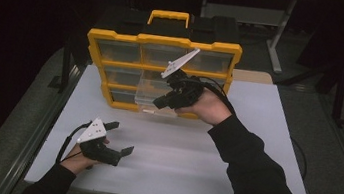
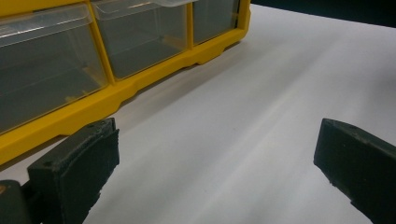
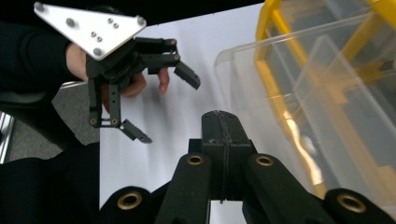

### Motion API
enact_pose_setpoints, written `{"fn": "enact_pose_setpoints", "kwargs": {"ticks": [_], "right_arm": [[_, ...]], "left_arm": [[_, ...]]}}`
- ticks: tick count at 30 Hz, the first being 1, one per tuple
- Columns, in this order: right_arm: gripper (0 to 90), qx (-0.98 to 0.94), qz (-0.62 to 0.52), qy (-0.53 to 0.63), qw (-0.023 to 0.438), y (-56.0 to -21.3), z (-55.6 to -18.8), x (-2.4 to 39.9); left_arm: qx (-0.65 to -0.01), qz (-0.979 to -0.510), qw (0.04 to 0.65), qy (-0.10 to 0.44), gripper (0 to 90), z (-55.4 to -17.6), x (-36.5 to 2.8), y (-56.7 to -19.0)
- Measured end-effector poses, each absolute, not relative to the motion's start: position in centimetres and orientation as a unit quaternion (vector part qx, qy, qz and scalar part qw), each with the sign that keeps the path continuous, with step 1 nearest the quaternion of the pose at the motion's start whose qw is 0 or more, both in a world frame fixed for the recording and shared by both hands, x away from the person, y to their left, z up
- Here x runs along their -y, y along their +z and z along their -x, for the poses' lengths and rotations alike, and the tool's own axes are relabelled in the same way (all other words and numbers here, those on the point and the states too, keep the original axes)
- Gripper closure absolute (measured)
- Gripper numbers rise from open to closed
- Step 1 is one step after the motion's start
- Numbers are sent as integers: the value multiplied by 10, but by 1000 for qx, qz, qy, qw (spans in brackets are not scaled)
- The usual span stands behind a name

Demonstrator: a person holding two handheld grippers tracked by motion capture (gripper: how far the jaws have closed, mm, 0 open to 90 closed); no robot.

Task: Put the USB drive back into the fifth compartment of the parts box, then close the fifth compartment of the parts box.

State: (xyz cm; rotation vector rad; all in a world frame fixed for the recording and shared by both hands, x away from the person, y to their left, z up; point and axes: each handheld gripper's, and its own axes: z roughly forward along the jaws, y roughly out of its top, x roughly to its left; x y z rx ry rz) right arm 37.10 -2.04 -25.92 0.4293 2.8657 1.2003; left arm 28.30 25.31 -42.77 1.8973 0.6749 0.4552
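Setting: white table (image 1: 191, 165) in a dark room, with grey floor around it.
Organizer: yellow-framed parts organizer (image 1: 165, 40) with clear drawers stands at the table's 12 o'clock edge, front facing the person; black case with a yellow handle (image 1: 169, 16) behind it.
Drawer: 1 clear plastic drawer (image 1: 152, 97) is pulled partway out of the organizer's middle column, low in the frame. Long axis runs 12 to 6 o'clock, open end toward the person. It looks empty.
Right gripper: right gripper (image 1: 161, 103) has its jaws closed pad to pad, nothing between them, as the right gripper view (image 3: 219, 122) shows.
Drawer vs right gripper: in the high view the jaw tips sit at the drawer's front right corner, at about 3 o'clock of its front; whether they touch it I cannot tell. In the right gripper view the drawer (image 3: 299, 93) lies at 2 o'clock of the closed jaws.
Left gripper: left gripper (image 1: 120, 138) rests low over the table at 7 o'clock, jaws spread wide and empty, tips pointing toward 2 o'clock.
Left gripper view: bare table between the 2 pads, organizer's bottom drawers (image 2: 135, 42) at 11 o'clock.
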Motion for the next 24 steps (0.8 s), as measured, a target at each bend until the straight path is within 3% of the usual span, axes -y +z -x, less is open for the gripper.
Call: {"fn": "enact_pose_setpoints", "kwargs": {"ticks": [24], "right_arm": [[889,-918,-143,369,14,-274,-372,19]], "left_arm": [[-282,-788,513,190,0,-283,-254,-428]]}}
